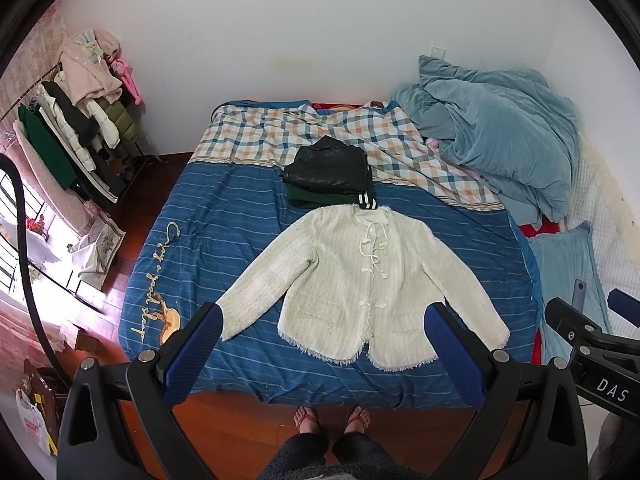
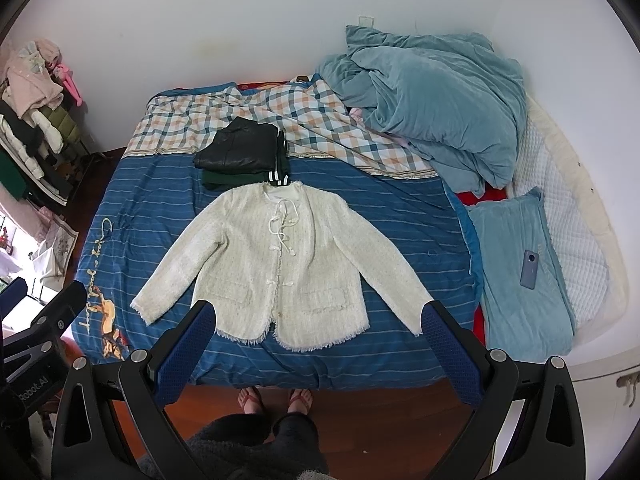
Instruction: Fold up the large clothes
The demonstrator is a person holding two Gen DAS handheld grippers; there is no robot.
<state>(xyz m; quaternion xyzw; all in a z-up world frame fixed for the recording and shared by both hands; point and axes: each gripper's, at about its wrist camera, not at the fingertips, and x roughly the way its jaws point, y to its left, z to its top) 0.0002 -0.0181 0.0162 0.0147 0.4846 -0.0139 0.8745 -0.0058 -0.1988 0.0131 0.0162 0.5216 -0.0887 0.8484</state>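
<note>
Cream jacket (image 1: pixel 360 280) lies flat below the left gripper (image 1: pixel 324 316) and right gripper (image 2: pixel 320 316), both spread wide, empty

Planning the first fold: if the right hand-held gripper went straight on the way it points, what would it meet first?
Probably the cream jacket, near its fringed hem, lying flat on the blue striped bedspread. The right hand-held gripper is open and empty; nothing else shows in between, though depth is unclear.
</note>
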